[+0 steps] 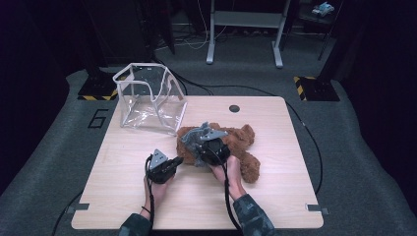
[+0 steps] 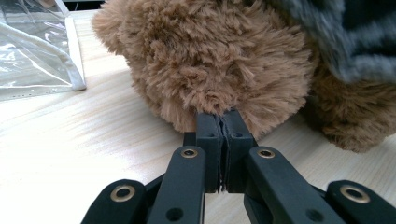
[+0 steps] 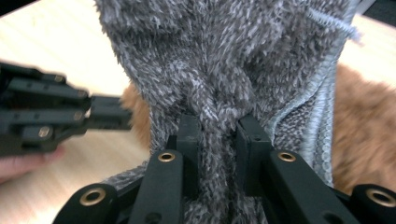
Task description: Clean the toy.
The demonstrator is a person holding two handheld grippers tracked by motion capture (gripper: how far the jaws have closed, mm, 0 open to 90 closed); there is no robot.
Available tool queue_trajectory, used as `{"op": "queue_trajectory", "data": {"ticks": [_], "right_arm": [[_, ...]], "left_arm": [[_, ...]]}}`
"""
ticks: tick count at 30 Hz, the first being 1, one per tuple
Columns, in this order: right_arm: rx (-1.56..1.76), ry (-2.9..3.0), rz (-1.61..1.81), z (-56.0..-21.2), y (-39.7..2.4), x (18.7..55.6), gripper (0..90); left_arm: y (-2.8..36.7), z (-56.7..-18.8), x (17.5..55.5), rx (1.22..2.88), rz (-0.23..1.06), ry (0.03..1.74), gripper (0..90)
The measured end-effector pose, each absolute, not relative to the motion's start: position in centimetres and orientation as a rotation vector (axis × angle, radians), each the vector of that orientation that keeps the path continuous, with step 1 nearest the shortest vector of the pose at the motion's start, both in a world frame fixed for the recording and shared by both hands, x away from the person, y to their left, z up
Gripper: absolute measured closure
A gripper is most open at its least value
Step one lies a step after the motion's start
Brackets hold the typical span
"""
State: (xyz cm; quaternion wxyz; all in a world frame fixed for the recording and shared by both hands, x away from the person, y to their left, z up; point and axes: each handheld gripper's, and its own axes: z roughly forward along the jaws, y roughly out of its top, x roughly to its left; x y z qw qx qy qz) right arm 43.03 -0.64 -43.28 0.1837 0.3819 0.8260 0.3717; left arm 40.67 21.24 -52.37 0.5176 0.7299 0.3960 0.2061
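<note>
One brown plush teddy bear (image 1: 241, 147) lies on the light wooden table (image 1: 275, 196), directly ahead of both grippers. The left gripper (image 2: 223, 122) has its jaws pressed together, pinching a tuft of the bear's fur at their tips. The right gripper (image 3: 219, 128) is clamped on one grey fuzzy knitted garment (image 3: 224, 60), bunched between its jaws above the bear. One clear plastic pouch with white edging (image 1: 147, 98) stands beyond the left gripper, apart from the bear.
</note>
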Motion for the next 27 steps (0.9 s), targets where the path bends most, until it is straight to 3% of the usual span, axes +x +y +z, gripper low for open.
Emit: {"op": "queue_trajectory", "data": {"ticks": [12,15,21,27], "right_arm": [[1.04,2.449,0.972,-46.7,0.5,41.1,74.8],[1.022,2.434,0.998,-46.0,0.3,41.0,74.7],[0.998,2.29,1.093,-40.7,-0.6,42.4,74.4],[1.016,2.311,0.963,-40.6,0.9,44.7,74.5]], "left_arm": [[21.2,-52.4,40.7,1.749,0.496,0.956,87.8],[21.2,-52.4,40.7,1.74,0.495,0.959,87.8],[21.1,-52.4,40.7,1.747,0.495,0.958,87.9],[21.1,-52.4,40.6,1.743,0.491,0.963,87.9]]}}
